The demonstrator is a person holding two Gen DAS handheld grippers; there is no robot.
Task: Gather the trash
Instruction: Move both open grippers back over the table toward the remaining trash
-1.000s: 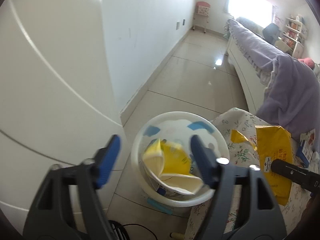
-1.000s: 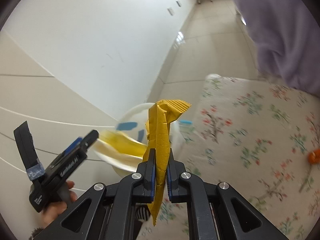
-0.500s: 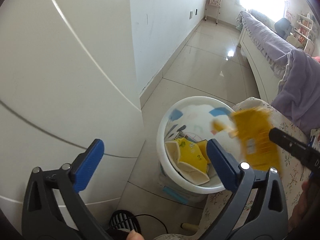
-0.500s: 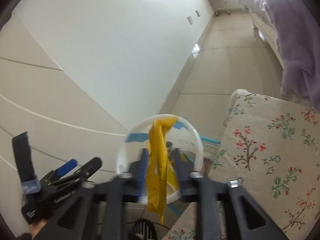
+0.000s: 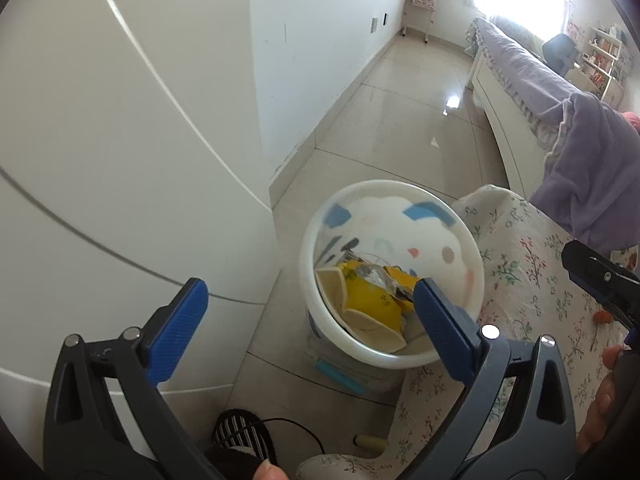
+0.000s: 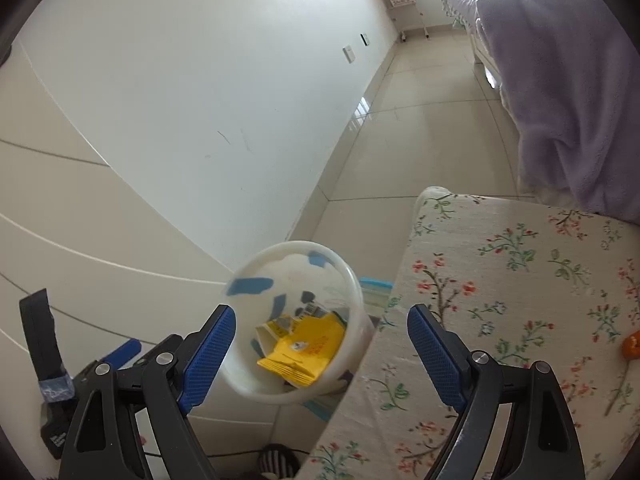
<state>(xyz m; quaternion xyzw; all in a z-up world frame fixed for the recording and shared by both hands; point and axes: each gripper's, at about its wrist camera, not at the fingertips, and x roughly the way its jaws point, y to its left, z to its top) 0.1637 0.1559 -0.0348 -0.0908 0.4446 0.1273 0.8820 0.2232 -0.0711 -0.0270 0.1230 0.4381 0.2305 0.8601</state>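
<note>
The right gripper (image 6: 320, 346), its jaws just opened wide and empty, tilts down over the white bin (image 6: 296, 324) on the floor; a crumpled yellow wrapper (image 6: 308, 350) lies inside. The left gripper (image 5: 308, 318) gapes wide, empty.

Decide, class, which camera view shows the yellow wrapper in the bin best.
The right wrist view: the yellow wrapper lies flat and unobstructed on top inside the white bin. In the left wrist view only a strip of it shows, partly hidden behind a yellow paper cup and a gripper finger.
</note>
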